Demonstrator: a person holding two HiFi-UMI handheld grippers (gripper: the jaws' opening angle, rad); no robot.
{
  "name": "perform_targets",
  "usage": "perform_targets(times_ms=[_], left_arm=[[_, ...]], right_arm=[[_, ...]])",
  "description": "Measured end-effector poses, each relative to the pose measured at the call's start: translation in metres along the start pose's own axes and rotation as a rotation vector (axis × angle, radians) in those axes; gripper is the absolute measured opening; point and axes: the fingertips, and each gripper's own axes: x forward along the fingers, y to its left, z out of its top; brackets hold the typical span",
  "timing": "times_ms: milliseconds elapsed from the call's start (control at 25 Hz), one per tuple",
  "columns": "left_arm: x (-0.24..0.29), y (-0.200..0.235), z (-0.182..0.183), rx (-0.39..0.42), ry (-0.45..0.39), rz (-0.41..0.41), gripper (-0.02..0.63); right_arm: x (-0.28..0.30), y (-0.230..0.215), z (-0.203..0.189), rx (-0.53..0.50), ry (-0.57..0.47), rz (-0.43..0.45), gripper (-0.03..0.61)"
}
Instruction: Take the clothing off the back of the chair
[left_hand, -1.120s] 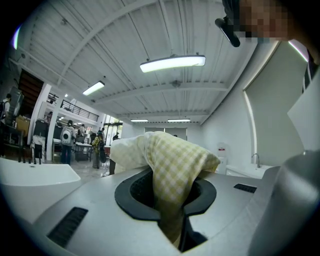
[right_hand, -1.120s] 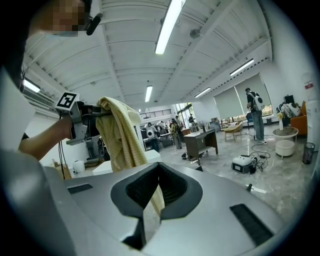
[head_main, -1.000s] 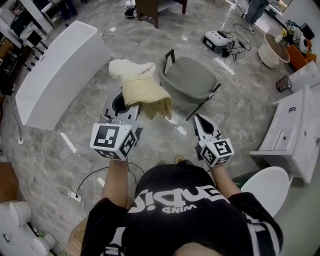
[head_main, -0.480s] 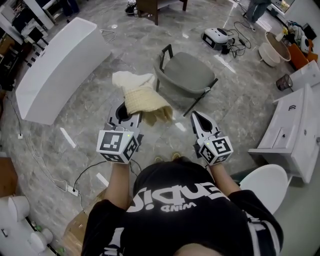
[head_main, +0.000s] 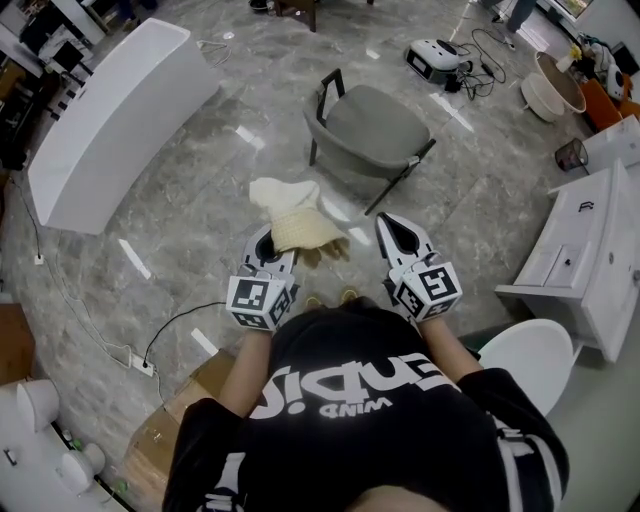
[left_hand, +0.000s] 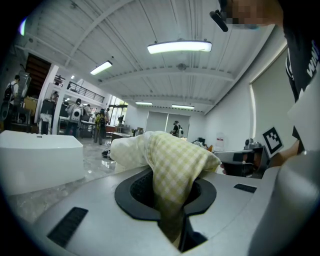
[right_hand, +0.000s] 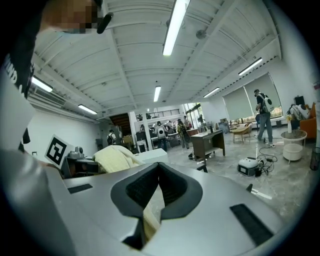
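Note:
A cream and pale-yellow checked garment (head_main: 295, 215) hangs off my left gripper (head_main: 277, 245), clear of the grey chair (head_main: 375, 130) that stands on the floor beyond it. In the left gripper view the checked fabric (left_hand: 172, 165) drapes over the jaw tips and is pinched between them, so my left gripper (left_hand: 175, 172) is shut on it. My right gripper (head_main: 388, 222) is held level beside it, to the right, its jaws together and holding nothing. From the right gripper (right_hand: 159, 167) view, the garment (right_hand: 117, 157) bulges at the left. The chair's back is bare.
A long white tub (head_main: 110, 110) lies at the upper left. White cabinets (head_main: 590, 250) stand at the right, with a round white piece (head_main: 530, 360) below them. A cable (head_main: 170, 330) and a cardboard box (head_main: 170, 440) are on the floor at the left. People stand far off.
My left gripper has dropped and drawn back toward the body, carrying the garment away from the chair. The right gripper has shifted only slightly.

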Motion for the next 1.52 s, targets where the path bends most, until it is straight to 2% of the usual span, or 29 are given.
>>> perform_targets(times_ms=[200, 440, 1520], left_arm=[[-0.005, -0.005, -0.014, -0.023, 0.017, 0.011, 0.075], [-0.009, -0.005, -0.010, -0.068, 0.000, 0.024, 0.077], [-0.023, 0.010, 0.000, -0.072, -0.017, 0.073, 0.077]], right_arm=[[0.002, 0.003, -0.008, -0.004, 0.009, 0.010, 0.014], [0.002, 0.008, -0.008, -0.014, 0.000, 0.018, 0.014], [0.001, 0.014, -0.006, -0.027, -0.010, 0.009, 0.014]])
